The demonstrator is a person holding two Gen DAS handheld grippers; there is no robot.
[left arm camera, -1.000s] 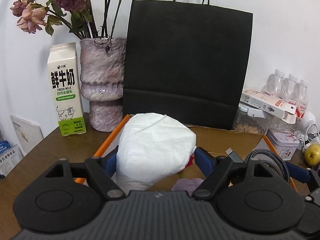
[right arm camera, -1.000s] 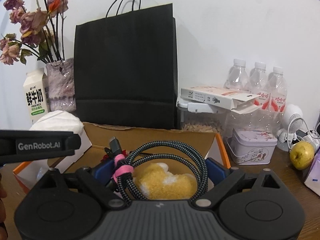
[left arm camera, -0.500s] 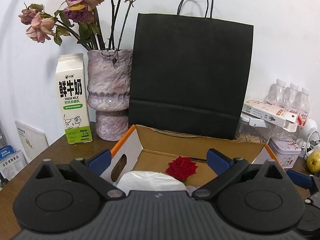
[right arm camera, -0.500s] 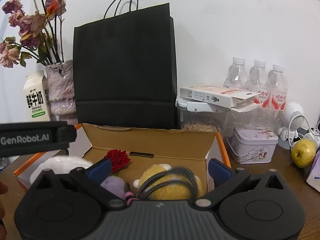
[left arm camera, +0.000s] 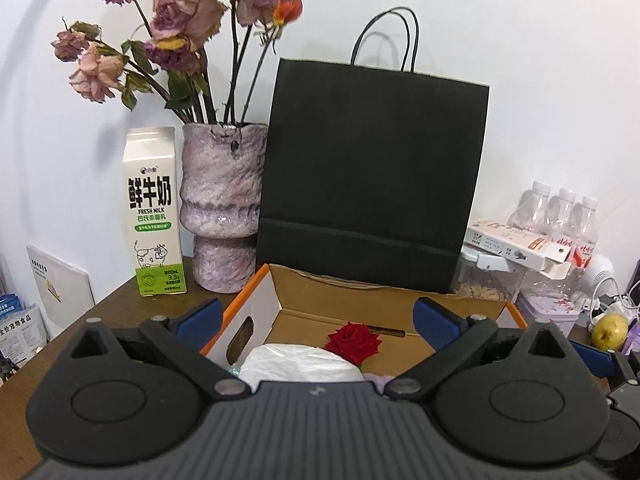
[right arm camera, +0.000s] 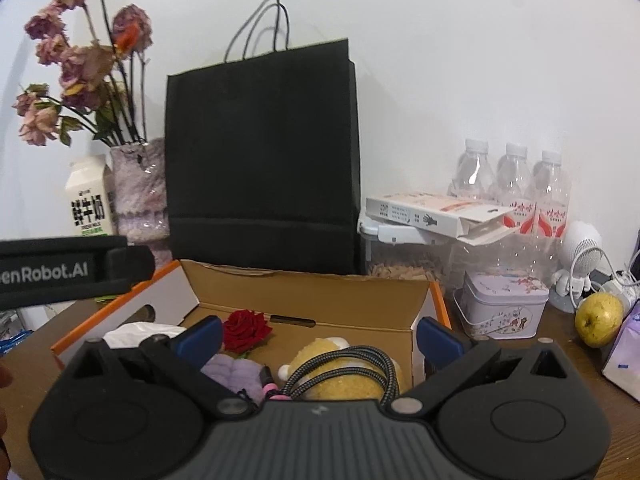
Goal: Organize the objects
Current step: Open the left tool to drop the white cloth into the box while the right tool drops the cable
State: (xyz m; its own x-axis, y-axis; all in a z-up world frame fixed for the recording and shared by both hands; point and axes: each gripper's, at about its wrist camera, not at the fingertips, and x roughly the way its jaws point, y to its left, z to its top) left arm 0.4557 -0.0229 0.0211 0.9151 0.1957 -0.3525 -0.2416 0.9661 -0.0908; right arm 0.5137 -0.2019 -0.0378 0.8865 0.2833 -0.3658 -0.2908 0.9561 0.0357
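Both loads are now released into the cardboard box (right arm camera: 304, 280): white bundle (left arm camera: 300, 362) at 9 o'clock, braided cable (right arm camera: 344, 364) on the yellow plush at 5. Left gripper (left arm camera: 316, 316) and right gripper (right arm camera: 320, 334) gape empty, so both placements look finished.

White pouch (left arm camera: 298, 362), cable (right arm camera: 344, 364) in box (right arm camera: 304, 292)

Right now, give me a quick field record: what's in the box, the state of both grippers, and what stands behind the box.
box: open cardboard box on the table
contents: white bundle, red rose, purple plush, yellow plush, braided cable
left gripper: open, nothing held
right gripper: open, nothing held
behind box: black paper bag
left of bag: vase, milk carton
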